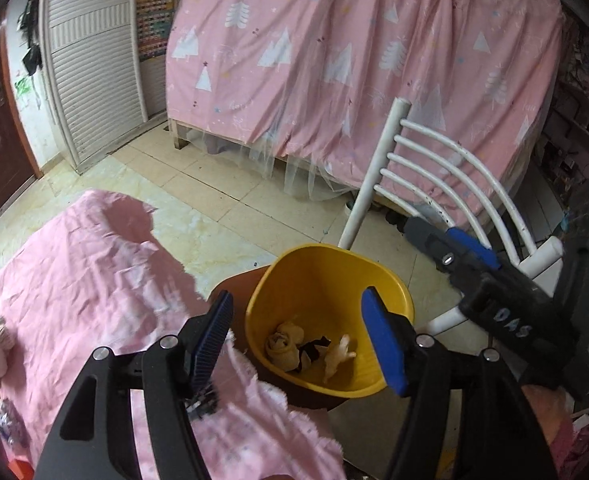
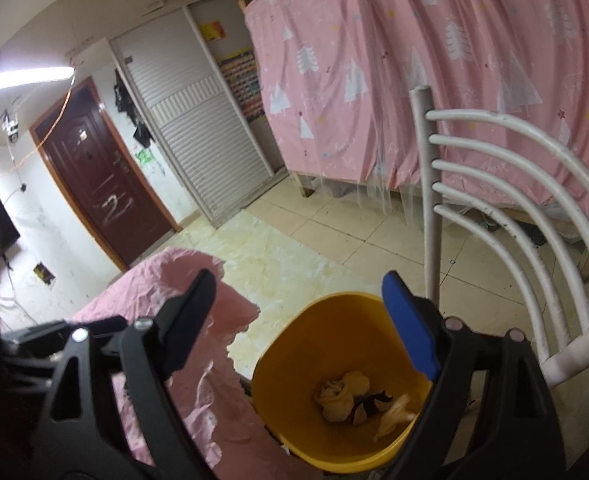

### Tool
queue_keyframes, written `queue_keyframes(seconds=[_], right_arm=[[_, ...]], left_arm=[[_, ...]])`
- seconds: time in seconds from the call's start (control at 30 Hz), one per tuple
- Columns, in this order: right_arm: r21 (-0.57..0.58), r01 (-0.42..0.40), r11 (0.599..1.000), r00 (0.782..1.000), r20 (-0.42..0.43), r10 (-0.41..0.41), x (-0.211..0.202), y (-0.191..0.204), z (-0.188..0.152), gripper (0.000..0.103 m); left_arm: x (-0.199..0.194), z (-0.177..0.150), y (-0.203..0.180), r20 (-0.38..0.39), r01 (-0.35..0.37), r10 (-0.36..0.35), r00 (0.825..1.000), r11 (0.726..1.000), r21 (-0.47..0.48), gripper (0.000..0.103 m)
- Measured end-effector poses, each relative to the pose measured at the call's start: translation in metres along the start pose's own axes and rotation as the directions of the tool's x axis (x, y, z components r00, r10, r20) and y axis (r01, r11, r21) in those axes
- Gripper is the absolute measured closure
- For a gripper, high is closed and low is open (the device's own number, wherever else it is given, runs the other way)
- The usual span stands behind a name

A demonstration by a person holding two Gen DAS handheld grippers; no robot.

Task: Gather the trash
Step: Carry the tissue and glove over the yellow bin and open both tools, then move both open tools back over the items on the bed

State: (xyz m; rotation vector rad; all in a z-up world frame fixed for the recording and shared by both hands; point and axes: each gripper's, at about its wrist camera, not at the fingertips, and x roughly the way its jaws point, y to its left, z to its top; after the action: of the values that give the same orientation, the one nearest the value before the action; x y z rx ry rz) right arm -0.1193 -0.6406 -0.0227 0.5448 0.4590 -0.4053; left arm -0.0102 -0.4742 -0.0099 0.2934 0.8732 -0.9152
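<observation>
Above yellow bin (image 1: 330, 280) | right-wrist-only: brown door (image 2: 98, 184) | left-wrist-only: right gripper (image 1: 450, 248)

The room was dimly lit indoors. A ceiling tube light (image 2: 22, 76) glared white at the far left of the right wrist view. Both fisheye pictures bent heavily toward dark, vignetted corners. A hard shadow crossed the near pink cloth (image 1: 74, 264). Edges were soft.

Black left gripper (image 1: 298, 340), blue pads, silver screws.
</observation>
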Motion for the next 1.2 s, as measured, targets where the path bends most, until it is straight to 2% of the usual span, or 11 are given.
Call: queue_keyframes(seconds=[0.2, 0.5, 0.7, 0.97, 1.2], right_arm=[[-0.035, -0.047, 0.998, 0.998, -0.035, 0.046, 0.004, 0.032, -0.011, 0.017], [-0.134, -0.154, 0.979, 0.984, -0.109, 0.14, 0.018, 0.113, -0.033, 0.017], [-0.2, -0.222, 0.954, 0.968, -0.16, 0.192, 0.028, 0.168, -0.049, 0.015], [-0.267, -0.29, 0.919, 0.947, -0.218, 0.236, 0.037, 0.229, -0.072, 0.015], [-0.29, -0.368, 0.883, 0.914, -0.284, 0.288, 0.049, 0.27, -0.087, 0.015]], left_arm=[[-0.044, -0.02, 0.04, 0.061, -0.003, 0.009, 0.998, 0.996, -0.091, 0.038], [-0.099, -0.055, 0.099, 0.122, -0.072, 0.096, 0.988, 0.979, -0.19, 0.031], [-0.124, -0.079, 0.135, 0.125, -0.141, 0.174, 0.977, 0.96, -0.24, 0.029], [-0.138, -0.116, 0.182, 0.063, -0.291, 0.327, 0.943, 0.9, -0.324, 0.02], [-0.144, -0.152, 0.222, -0.008, -0.388, 0.424, 0.906, 0.821, -0.419, 0.017]])
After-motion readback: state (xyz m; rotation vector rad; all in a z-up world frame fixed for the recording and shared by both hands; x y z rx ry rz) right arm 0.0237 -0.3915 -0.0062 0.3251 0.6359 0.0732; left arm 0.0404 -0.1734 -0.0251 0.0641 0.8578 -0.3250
